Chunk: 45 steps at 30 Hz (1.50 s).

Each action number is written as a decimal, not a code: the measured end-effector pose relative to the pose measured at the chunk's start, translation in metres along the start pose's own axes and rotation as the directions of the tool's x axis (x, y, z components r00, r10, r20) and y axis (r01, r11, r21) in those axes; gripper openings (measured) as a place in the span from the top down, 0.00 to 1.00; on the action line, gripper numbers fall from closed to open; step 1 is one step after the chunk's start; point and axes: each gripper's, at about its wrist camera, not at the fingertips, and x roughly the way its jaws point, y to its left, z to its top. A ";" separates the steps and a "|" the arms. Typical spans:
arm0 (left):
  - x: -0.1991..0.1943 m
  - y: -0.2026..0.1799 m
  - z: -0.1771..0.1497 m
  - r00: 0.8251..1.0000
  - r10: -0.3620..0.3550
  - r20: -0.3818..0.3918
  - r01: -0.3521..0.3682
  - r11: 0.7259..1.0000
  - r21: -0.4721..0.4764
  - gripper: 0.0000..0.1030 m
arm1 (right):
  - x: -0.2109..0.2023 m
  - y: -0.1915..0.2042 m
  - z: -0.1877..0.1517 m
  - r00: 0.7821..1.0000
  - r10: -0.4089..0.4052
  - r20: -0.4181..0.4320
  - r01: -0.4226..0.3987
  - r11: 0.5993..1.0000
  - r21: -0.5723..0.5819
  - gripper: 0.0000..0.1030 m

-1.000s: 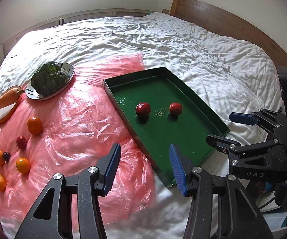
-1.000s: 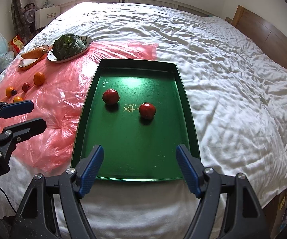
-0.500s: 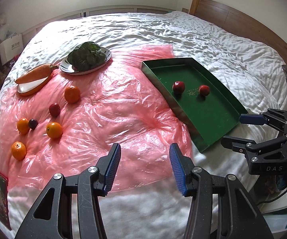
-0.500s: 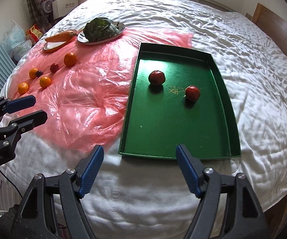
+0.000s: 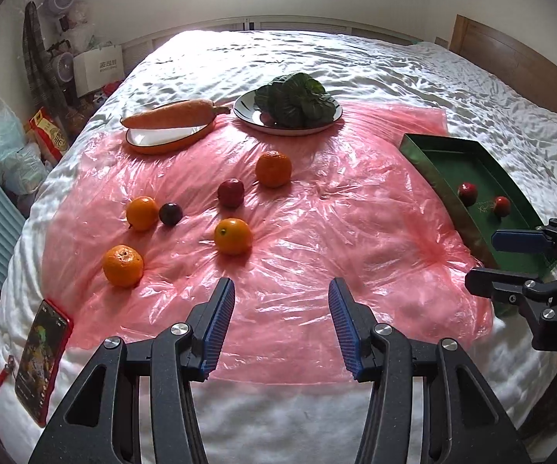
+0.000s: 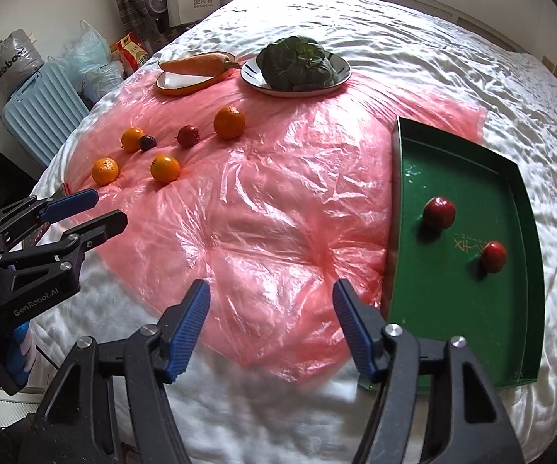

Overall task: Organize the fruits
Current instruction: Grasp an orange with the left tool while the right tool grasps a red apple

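"GenRobot.AI" marks the left hand-held gripper.

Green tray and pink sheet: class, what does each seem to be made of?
Green tray: probably painted or enamelled metal, judging by its thin rigid walls and glossy reflective floor. Pink sheet: thin translucent plastic film, crinkled and shiny, with the white bedding showing through.

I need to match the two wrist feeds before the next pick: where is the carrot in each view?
Left wrist: the carrot lies upper left of centre, across the orange-rimmed dish.
Right wrist: the carrot lies top, left of centre, across the same dish.
Shared landmark: the plate of greens just right of the carrot in both views.
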 end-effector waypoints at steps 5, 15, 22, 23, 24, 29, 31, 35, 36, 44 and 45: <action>0.019 0.020 0.008 0.998 0.064 0.021 -0.063 0.997 -0.039 0.57 | 0.023 0.018 0.047 0.997 0.069 0.040 -0.067 0.995 -0.069 0.00; 0.057 0.033 0.023 0.990 0.138 0.035 -0.134 0.987 -0.083 0.57 | 0.074 0.043 0.110 0.983 0.176 0.044 -0.168 0.975 -0.148 0.00; 0.082 0.029 0.021 0.988 0.154 0.006 -0.153 0.985 -0.084 0.57 | 0.112 0.054 0.132 0.969 0.247 -0.019 -0.247 0.957 -0.156 0.13; 0.084 0.029 0.022 0.988 0.153 0.001 -0.152 0.984 -0.089 0.57 | 0.119 0.055 0.134 0.967 0.251 -0.035 -0.254 0.955 -0.153 0.15; 0.086 0.030 0.022 0.988 0.152 -0.002 -0.152 0.984 -0.092 0.57 | 0.125 0.055 0.136 0.965 0.258 -0.050 -0.262 0.954 -0.147 0.15; 0.092 0.029 0.019 0.990 0.144 -0.008 -0.144 0.985 -0.090 0.57 | 0.147 0.059 0.147 0.949 0.298 -0.106 -0.311 0.938 -0.152 0.16; 0.093 0.026 0.018 0.991 0.137 -0.007 -0.137 0.987 -0.082 0.57 | 0.155 0.062 0.151 0.944 0.302 -0.131 -0.322 0.932 -0.169 0.17; 0.095 0.024 0.017 0.992 0.125 -0.013 -0.126 0.989 -0.076 0.57 | 0.169 0.068 0.159 0.932 0.313 -0.181 -0.345 0.919 -0.191 0.21; 0.096 0.024 0.017 0.992 0.126 -0.015 -0.126 0.989 -0.077 0.57 | 0.172 0.069 0.161 0.929 0.316 -0.192 -0.352 0.916 -0.191 0.22; 0.102 0.020 0.018 0.993 0.117 -0.022 -0.118 0.990 -0.075 0.57 | 0.194 0.080 0.170 0.917 0.288 -0.275 -0.348 0.915 -0.202 0.23; 0.103 0.019 0.018 0.993 0.115 -0.023 -0.116 0.990 -0.074 0.58 | 0.197 0.082 0.170 0.916 0.284 -0.282 -0.347 0.915 -0.205 0.23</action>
